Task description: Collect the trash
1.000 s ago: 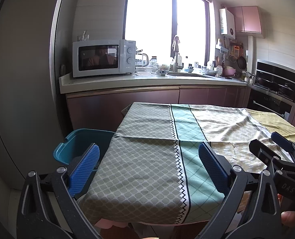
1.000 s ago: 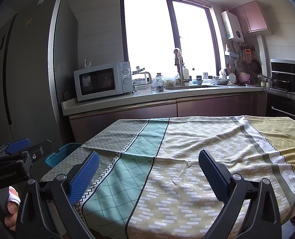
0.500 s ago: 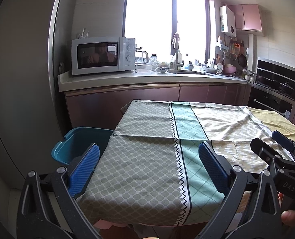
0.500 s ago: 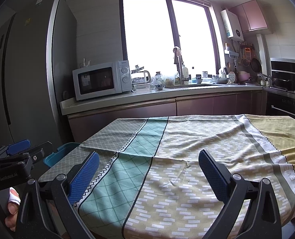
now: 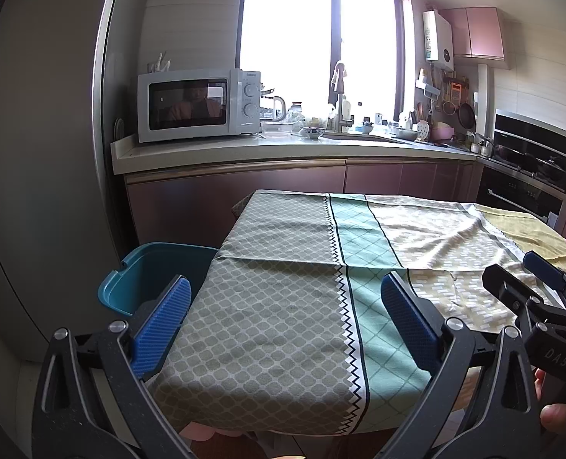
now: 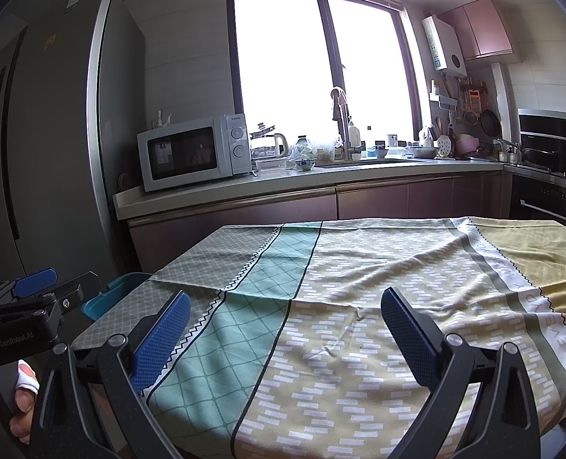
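A table covered by a patterned green, teal and yellow cloth (image 5: 294,306) fills the foreground in both views, and it also shows in the right wrist view (image 6: 359,306). No trash shows on the cloth. A teal bin (image 5: 149,279) stands on the floor at the table's left side; its rim shows in the right wrist view (image 6: 110,298). My left gripper (image 5: 286,321) is open and empty above the table's near edge. My right gripper (image 6: 286,329) is open and empty over the cloth. Each gripper shows at the edge of the other's view.
A tall grey fridge (image 5: 41,153) stands at the left. A counter (image 5: 283,149) at the back carries a white microwave (image 5: 198,105), a kettle, a sink and dishes. An oven (image 5: 527,176) is at the right.
Both grippers have drifted slightly back and up from the table. The jaws stay open and empty.
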`<state>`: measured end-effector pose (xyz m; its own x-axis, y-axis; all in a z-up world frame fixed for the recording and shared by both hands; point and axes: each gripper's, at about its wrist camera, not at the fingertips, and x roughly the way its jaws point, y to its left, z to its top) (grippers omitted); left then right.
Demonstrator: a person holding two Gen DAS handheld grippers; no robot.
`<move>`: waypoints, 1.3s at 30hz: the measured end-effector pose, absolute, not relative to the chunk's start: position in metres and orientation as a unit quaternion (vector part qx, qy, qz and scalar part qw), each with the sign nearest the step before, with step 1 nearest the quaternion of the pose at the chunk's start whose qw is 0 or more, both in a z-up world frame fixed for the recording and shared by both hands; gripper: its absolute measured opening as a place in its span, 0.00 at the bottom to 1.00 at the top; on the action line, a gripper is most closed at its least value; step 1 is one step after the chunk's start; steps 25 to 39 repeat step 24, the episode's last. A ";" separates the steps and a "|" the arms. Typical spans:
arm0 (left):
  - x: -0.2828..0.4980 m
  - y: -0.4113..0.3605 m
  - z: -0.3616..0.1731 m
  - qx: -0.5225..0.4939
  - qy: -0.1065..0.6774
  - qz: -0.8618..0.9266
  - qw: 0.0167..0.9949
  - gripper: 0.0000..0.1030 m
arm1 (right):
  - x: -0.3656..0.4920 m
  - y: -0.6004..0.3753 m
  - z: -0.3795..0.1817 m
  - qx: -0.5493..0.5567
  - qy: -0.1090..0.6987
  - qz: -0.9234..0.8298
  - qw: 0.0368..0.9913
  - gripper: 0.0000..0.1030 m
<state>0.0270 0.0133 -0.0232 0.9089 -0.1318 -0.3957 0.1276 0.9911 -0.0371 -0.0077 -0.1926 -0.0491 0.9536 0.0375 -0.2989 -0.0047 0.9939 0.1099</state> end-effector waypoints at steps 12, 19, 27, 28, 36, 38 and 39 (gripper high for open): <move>0.033 0.009 -0.025 -0.002 0.203 -0.074 0.976 0.95 | -0.005 -0.197 -0.049 0.057 0.152 0.008 0.987 0.94; 0.060 -0.002 -0.025 0.002 0.237 -0.103 0.966 0.95 | 0.006 -0.210 -0.049 0.059 0.162 0.002 0.985 0.94; 0.106 -0.015 -0.029 0.016 0.269 -0.099 0.958 0.95 | 0.024 -0.246 -0.050 0.062 0.186 -0.029 0.980 0.94; 0.106 -0.015 -0.029 0.016 0.269 -0.099 0.958 0.95 | 0.024 -0.246 -0.050 0.062 0.186 -0.029 0.980 0.94; 0.106 -0.015 -0.029 0.016 0.269 -0.099 0.958 0.95 | 0.024 -0.246 -0.050 0.062 0.186 -0.029 0.980 0.94; 0.106 -0.015 -0.029 0.016 0.269 -0.099 0.958 0.95 | 0.024 -0.246 -0.050 0.062 0.186 -0.029 0.980 0.94; 0.106 -0.015 -0.029 0.016 0.269 -0.099 0.958 0.95 | 0.024 -0.246 -0.050 0.062 0.186 -0.029 0.980 0.94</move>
